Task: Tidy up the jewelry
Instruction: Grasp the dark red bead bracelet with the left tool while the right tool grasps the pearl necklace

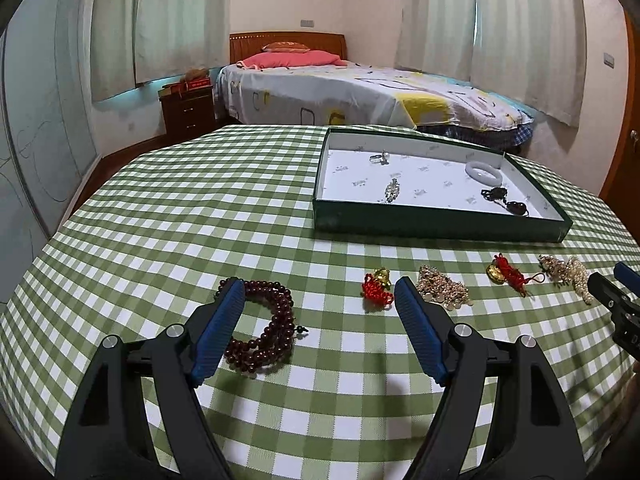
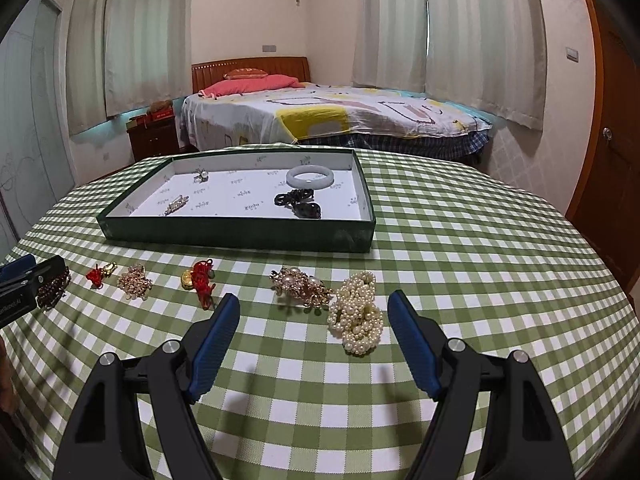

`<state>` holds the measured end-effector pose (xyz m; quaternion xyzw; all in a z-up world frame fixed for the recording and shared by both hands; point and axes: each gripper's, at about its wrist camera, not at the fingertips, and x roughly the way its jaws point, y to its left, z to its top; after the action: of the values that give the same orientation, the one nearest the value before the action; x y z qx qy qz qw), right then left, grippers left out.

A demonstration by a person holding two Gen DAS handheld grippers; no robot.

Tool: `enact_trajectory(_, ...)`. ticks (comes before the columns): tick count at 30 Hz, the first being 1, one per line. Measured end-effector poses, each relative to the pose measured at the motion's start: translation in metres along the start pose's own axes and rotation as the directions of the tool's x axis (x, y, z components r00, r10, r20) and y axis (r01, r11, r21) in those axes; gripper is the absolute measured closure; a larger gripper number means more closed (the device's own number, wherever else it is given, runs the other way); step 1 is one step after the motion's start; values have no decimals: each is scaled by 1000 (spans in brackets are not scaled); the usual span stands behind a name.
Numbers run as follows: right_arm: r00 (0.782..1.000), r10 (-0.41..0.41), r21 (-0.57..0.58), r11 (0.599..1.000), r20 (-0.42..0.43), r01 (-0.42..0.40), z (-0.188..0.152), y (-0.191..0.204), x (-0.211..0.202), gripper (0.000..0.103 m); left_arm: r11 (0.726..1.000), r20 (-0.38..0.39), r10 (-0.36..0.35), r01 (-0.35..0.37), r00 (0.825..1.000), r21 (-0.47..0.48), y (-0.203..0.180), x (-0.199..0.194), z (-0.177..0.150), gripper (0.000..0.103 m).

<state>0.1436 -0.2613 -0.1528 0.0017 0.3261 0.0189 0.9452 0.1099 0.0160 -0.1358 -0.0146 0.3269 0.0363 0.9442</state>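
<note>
1. Left wrist view: the left gripper [image 1: 320, 292] stands wide open over the checked tablecloth [image 1: 160, 220], with nothing between its jaws.
2. The dark red beads [image 1: 266, 326] lie coiled on the cloth just inside its left finger [image 1: 218, 328], which hides part of the coil; whether the finger touches the coil cannot be told.
3. A red knot charm [image 1: 376, 286] lies between the fingertips, slightly ahead; a gold chain pile [image 1: 442, 290] sits just beyond the right finger [image 1: 420, 332].
4. Further right lie a second red charm [image 1: 506, 274] and a pearl cluster [image 1: 566, 272], with the right gripper [image 1: 612, 300] at the frame edge.
5. Ahead and to the right sits the green tray [image 1: 436, 226], holding a ring [image 1: 378, 158], a brooch [image 1: 392, 190], a white bangle [image 1: 484, 172] and a dark bracelet [image 1: 504, 200].
6. Right wrist view: the right gripper [image 2: 314, 300] is likewise wide open and empty.
7. A pearl necklace [image 2: 358, 312] lies heaped just inside its right finger [image 2: 412, 340], apart from the pad.
8. A gold brooch [image 2: 300, 286] lies just ahead between the fingertips.
9. To the left lie a red charm [image 2: 200, 280], a gold pile [image 2: 134, 282], another red charm [image 2: 100, 274] and the left gripper [image 2: 28, 280] over the beads [image 2: 54, 290].
10. The tray [image 2: 240, 232] sits ahead, left of centre.
</note>
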Motion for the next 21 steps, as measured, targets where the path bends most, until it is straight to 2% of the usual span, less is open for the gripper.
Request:
enact_trajectory(8, 998, -62, 44, 997, -33, 63, 4, -19, 9, 29, 999, -27, 26, -26, 999, -29, 11, 6, -3, 24)
enact_trajectory(17, 989, -80, 63, 994, -121, 88, 7, -27, 29, 29, 998, -42, 42, -44, 998, -45, 21, 6, -5, 24)
enact_trajectory(21, 983, -67, 77, 994, -173, 81, 6, -30, 38, 35, 998, -48, 46, -48, 998, -50, 23, 6, -6, 24)
